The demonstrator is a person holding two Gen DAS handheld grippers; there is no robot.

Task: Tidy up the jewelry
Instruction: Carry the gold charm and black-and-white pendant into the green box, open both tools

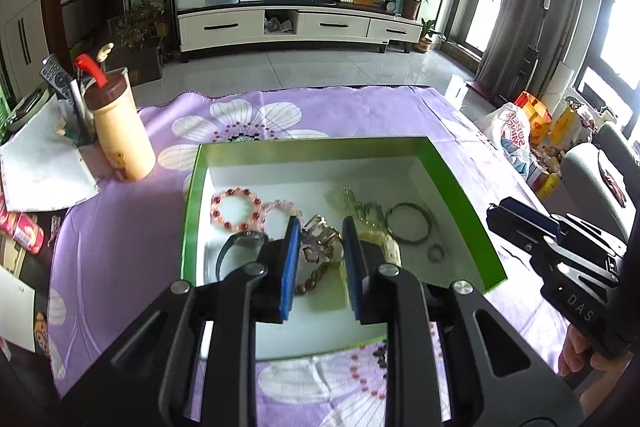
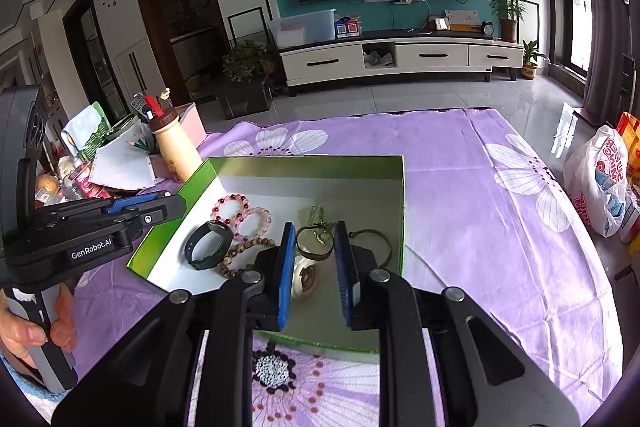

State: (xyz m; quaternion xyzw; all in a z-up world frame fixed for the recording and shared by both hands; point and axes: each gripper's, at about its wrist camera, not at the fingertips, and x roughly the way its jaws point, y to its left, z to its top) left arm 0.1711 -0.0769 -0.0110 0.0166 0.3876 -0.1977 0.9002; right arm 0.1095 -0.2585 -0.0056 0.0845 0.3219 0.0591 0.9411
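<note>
A green box (image 1: 312, 149) (image 2: 312, 167) with a white floor lies on the purple flowered cloth (image 2: 460, 187). In it are a red-and-pink bead bracelet (image 1: 236, 209) (image 2: 232, 209), a pale pink bracelet (image 1: 282, 211), a black wristband (image 1: 240, 247) (image 2: 208, 245), a brown bead string (image 2: 240, 255), a thin bangle (image 1: 410, 223) (image 2: 376, 243), a small ring (image 1: 436, 253) and a gold tangle (image 1: 320, 243). My left gripper (image 1: 321, 227) (image 2: 176, 205) hovers over the box's near middle, narrowly open and empty. My right gripper (image 2: 315, 229) (image 1: 504, 211) hovers beside it, also narrowly open and empty.
A cream bottle (image 1: 120, 131) with a brown lid, papers (image 1: 44, 163) and a remote crowd the table's left side. A white plastic bag (image 2: 600, 179) and boxes stand off the right edge. A hand (image 2: 28, 331) holds the left gripper's handle.
</note>
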